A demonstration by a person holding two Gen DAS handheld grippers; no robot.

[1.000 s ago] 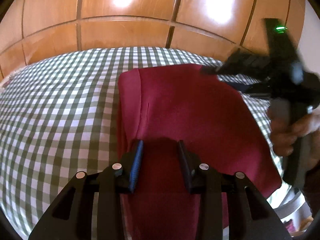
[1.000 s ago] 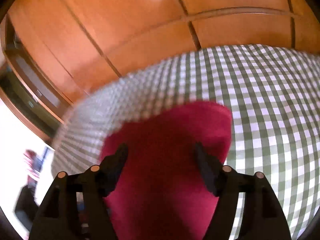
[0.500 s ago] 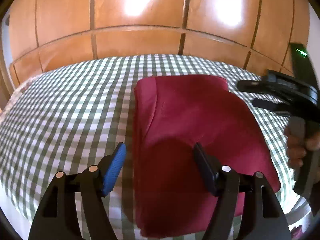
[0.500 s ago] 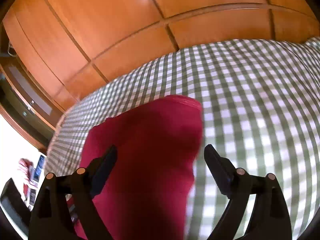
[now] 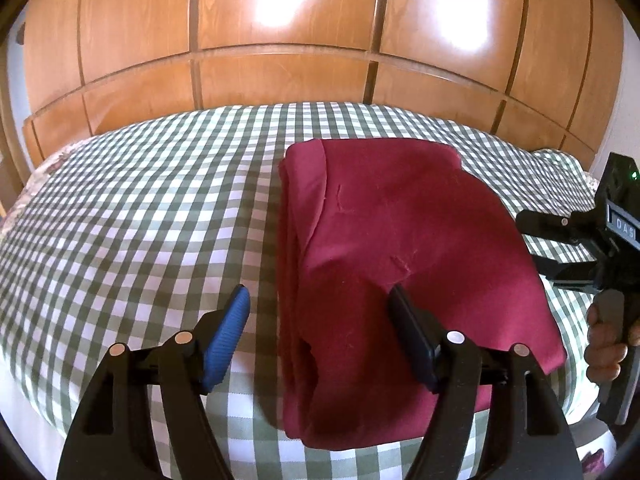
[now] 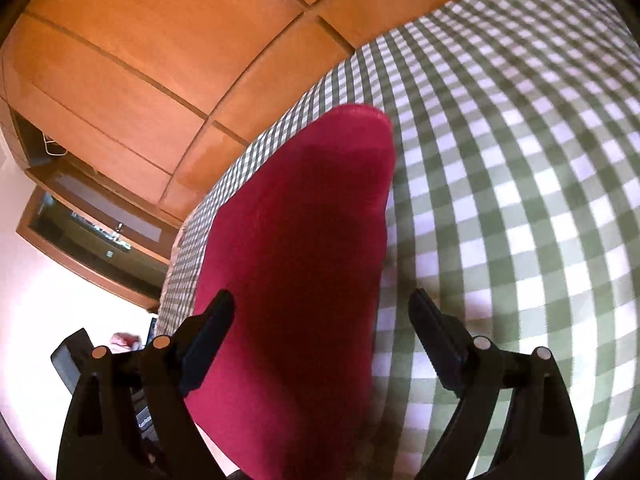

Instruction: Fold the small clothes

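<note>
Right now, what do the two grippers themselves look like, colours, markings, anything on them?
The left gripper has black plastic arms with silver rivets and ribbed blue pads on its fingers. The right gripper has the same black frame with silver rivets; its pads look dark. Seen from the left wrist, its black body carries a small green light, white lettering, and a bare hand on the grey handle.

Right tool [image 6: 320, 330]: two black fingers spread wide, nothing between them, hovering above the cloth. Folded crimson garment [image 6: 304, 248]: lies flat on bed, running from 6 o'clock toward 12, its right edge between the fingers. Green-and-white gingham bed cover [image 6: 520, 184]: fills 1 to 5 o'clock. Wooden panelled wardrobe [image 6: 160, 52]: 10 to 12 o'clock.
</note>
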